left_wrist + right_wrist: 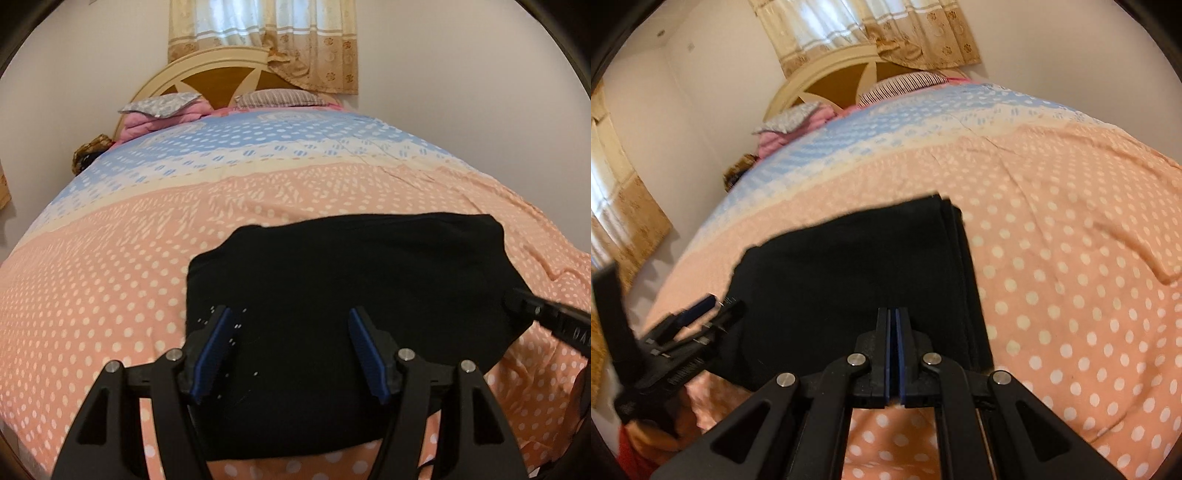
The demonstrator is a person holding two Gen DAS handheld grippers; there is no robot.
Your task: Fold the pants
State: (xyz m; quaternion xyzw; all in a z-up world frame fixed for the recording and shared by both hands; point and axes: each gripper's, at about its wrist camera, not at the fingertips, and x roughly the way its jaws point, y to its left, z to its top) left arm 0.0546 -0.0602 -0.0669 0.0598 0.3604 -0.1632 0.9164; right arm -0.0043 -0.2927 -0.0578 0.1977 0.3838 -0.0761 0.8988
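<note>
The black pants point(343, 317) lie as a compact folded block on the peach dotted stretch of the bedspread point(110, 266), close to the near edge of the bed and well apart from the pillows point(280, 99) by the headboard point(218, 75). In my right wrist view the stacked layers show along the block's right edge, so I judge the folding largely done and the step in hand is letting go and tidying. My left gripper point(291, 343) hovers over the near left part of the cloth with its fingers apart and nothing between them. My right gripper point(895, 350) has its fingers pressed together with no cloth pinched, its tip over the near right part of the block. Next I'd either smooth the top flat or take one more fold; that calls for a clean grip on every layer at an edge, so the stack doesn't slide apart
</note>
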